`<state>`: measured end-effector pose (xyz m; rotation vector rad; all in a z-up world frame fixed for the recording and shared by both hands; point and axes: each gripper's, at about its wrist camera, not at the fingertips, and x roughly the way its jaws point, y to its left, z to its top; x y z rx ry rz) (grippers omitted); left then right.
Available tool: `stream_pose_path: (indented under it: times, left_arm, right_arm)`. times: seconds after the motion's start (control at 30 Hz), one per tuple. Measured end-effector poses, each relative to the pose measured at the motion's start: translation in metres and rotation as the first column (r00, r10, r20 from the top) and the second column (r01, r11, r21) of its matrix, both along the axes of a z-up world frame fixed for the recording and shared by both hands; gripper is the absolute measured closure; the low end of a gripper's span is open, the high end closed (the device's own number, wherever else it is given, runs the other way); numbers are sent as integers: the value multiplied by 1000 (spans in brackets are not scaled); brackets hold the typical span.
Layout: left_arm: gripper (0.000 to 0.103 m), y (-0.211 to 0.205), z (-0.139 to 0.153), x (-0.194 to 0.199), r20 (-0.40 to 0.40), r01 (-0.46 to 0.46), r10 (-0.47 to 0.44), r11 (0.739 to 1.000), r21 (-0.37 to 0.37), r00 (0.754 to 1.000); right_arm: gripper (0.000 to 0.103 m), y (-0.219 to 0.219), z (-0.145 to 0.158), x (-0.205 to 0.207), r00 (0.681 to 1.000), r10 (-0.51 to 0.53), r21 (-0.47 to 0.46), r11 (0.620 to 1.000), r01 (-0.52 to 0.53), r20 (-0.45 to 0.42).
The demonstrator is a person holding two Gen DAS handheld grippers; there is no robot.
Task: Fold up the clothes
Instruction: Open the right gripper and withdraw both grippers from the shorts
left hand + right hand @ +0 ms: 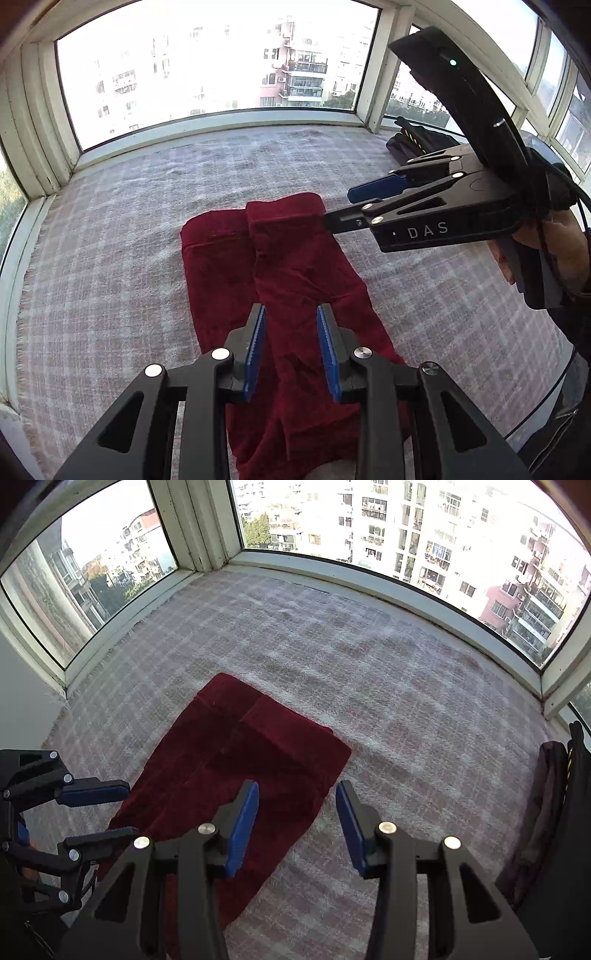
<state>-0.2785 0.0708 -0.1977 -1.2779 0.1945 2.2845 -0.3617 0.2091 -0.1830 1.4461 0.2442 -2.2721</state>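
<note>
At the far left a window [207,66] curves round the bay, its white frame meeting a pale plaid blanket [110,229] that covers the whole ledge. Toward the middle lies the dark red garment [288,266], spread flat on the blanket with one strip folded lengthwise over the rest, so a raised fold runs down its centre. The left hand-held gripper [291,343] hangs over the near part of the garment with its blue pads [255,350] apart and nothing between them. Further right, the right hand-held gripper [338,206] reaches in from the side, its fingers spread; the lower one seems to touch the garment's far corner, though the angle leaves that unsure. In its own view the right hand-held gripper [297,823] stands open over the garment's edge [236,760]. At the far right sits a pile of dark clothes [417,140] by the window.
</note>
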Motion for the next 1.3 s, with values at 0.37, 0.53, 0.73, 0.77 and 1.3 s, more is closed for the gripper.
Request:
stream_pose_path:
  times: [0.37, 0.53, 0.73, 0.77, 1.3]
  left_arm:
    - [75, -13, -47, 6, 95, -33, 39, 997, -69, 995]
    - [75, -52, -15, 23, 49, -83, 83, 997, 0, 995]
    - [75, -42, -18, 28, 59, 35, -40, 996, 83, 997]
    - [73, -36, -25, 28, 72, 62, -69, 993, 97, 995]
    - [65, -95, -19, 82, 25, 68, -66, 996, -64, 997]
  right_arm:
    - [82, -50, -45, -21, 991, 134, 162, 977, -136, 28]
    - [81, -27, -3, 34, 992, 125, 16, 992, -125, 20]
    - [80, -33, -20, 122, 981, 164, -53, 986, -159, 109]
    - [80, -39, -28, 130, 978, 172, -47, 985, -168, 119]
    - [53, -19, -22, 211, 997, -57, 104, 993, 62, -48]
